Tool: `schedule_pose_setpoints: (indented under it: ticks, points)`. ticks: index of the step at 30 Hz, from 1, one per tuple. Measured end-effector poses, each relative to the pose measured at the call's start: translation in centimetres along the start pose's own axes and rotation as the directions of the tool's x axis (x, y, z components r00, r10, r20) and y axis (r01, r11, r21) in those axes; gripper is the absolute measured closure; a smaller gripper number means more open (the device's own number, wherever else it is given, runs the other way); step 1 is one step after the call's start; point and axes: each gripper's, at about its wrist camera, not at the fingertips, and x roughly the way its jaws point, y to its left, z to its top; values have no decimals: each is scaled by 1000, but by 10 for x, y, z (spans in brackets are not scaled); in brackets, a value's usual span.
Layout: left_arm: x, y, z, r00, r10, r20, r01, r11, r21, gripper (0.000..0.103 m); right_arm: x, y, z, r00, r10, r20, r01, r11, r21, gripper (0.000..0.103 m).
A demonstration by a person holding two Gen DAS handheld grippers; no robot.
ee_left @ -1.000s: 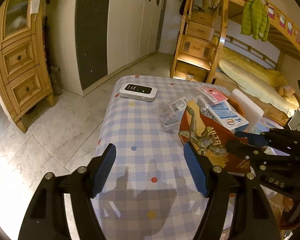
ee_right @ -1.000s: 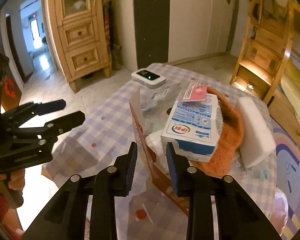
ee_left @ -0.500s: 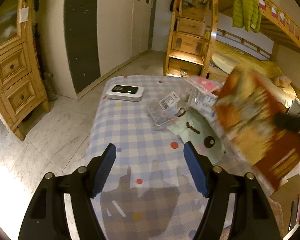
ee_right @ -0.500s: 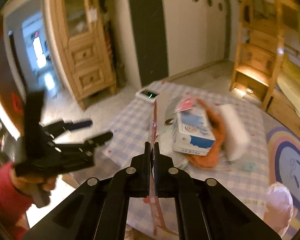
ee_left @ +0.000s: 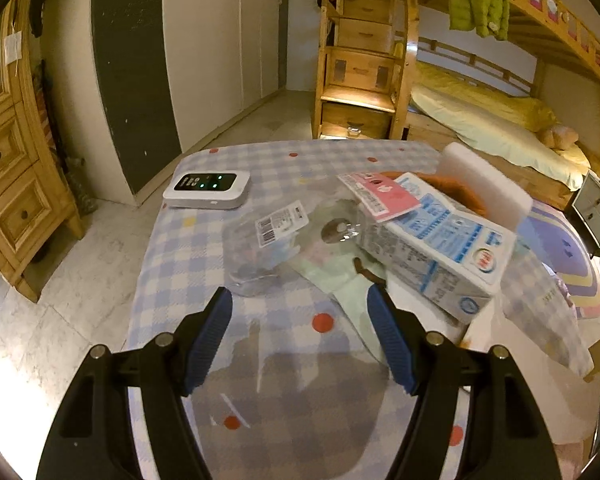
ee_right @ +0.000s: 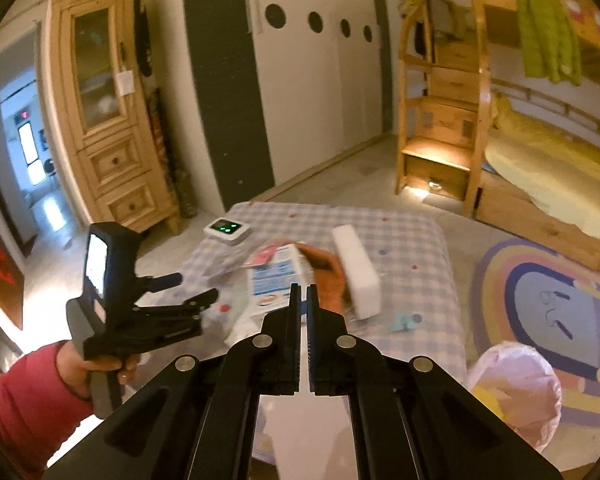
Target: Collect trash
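While the left gripper (ee_left: 298, 312) is hovering wide open and empty over the checked tablecloth (ee_left: 172, 280), a clear plastic wrapper (ee_left: 268, 240) is lying just beyond its fingertips, touching the milk carton (ee_left: 432, 248). The white foam block (ee_left: 488, 192) is crowding the carton's far side, the white device (ee_left: 208, 190) sitting apart. The right gripper (ee_right: 303, 300), nearly shut, seemingly empty, is hanging above the pink bag (ee_right: 516, 388) beside the table.
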Motion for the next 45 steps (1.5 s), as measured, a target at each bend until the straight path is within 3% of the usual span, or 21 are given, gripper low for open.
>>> schedule_pose_setpoints:
  ticks: [9,13,25,34,36,45]
  points:
    - [-9,10,-12,1000,-11,-3,10,1000,-29,35,23,-9,-26,998,12,-68,-10,1000,24,97]
    - [-21,10,-18,1000,-19,2,19,999,-44,35,22,-8,-44,995,-22,-92,23,1000,17,75]
    - [-54,-7,-40,999,-35,18,35,999,-28,35,-11,-31,-111,981,-85,-171,104,989,101,48]
    - [-75,-11,-58,1000,-19,22,19,1000,-25,35,11,-33,-148,966,-105,-238,136,983,119,46]
    - [-78,-10,-58,1000,-12,25,13,1000,-26,35,12,-30,-150,969,-108,-221,134,985,109,40]
    - [-83,-9,-53,999,-6,46,7,1000,-27,35,-1,-28,-151,971,-80,-226,117,981,156,40]
